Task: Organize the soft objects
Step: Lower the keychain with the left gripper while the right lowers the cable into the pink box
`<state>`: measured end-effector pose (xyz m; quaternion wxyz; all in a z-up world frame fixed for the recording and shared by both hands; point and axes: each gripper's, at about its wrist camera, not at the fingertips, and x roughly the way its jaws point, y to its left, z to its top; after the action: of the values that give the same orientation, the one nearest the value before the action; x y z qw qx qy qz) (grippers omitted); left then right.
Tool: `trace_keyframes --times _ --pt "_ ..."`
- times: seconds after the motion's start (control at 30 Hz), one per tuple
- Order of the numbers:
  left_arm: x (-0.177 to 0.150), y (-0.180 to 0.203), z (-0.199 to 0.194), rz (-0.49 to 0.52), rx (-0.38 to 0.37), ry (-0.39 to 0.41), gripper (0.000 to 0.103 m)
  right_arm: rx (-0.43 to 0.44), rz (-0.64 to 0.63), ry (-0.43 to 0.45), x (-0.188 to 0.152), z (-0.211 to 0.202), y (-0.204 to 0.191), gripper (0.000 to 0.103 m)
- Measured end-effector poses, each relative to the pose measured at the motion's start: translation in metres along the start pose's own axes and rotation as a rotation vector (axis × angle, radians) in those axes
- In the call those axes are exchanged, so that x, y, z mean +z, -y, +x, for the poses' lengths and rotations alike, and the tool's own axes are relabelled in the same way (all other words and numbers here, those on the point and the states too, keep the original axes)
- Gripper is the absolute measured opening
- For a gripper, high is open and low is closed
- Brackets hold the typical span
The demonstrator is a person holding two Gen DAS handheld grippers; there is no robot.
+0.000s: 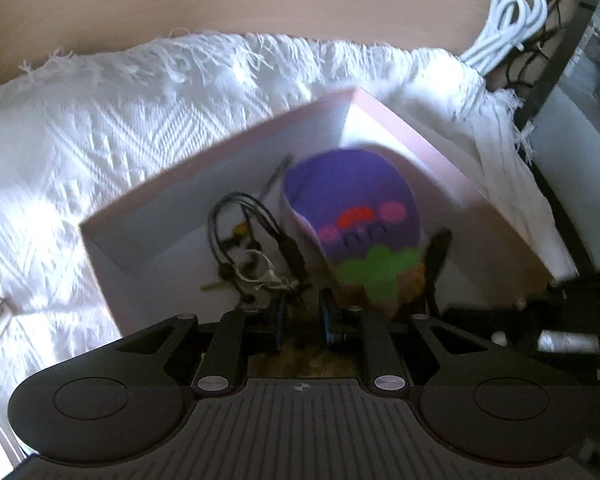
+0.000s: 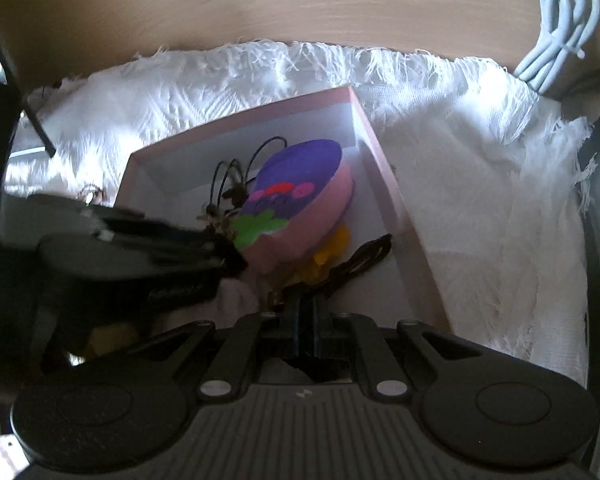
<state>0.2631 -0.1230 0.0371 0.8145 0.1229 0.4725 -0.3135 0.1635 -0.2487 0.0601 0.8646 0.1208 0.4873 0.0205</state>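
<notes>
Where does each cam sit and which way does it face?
Left wrist: on the left gripper, angled down into the pink box; own fingers show, slightly apart.
Right wrist: on the right gripper, angled down at the same box; own shut fingers show, left gripper at frame left.
Shared: box, purple plush, white blanket, white cable.
</notes>
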Motion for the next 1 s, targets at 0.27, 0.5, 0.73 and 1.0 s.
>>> trace_keyframes --times 0.27,0.5,0.73,1.0 --pt "0.009 -0.009 -0.028 -0.033 -0.074 0.047 0.019 -0.004 0.0 -0.006 -0.02 -0.012 -0.01 0.007" --pt "0.002 -0.031 -0.089 -0.11 -0.202 0.246 0.019 -0.025 0.001 0.111 -0.01 -0.047 -0.014 0.021" --pt "-0.026 -0.021 -0.098 -0.109 -0.233 0.173 0.019 -0.025 -0.01 0.226 0.002 -0.073 -0.017 0.025" --pt "-0.051 -0.006 -0.073 -0.095 -0.128 0.075 0.021 -0.046 0.067 0.236 -0.002 -0.085 0.011 0.03"
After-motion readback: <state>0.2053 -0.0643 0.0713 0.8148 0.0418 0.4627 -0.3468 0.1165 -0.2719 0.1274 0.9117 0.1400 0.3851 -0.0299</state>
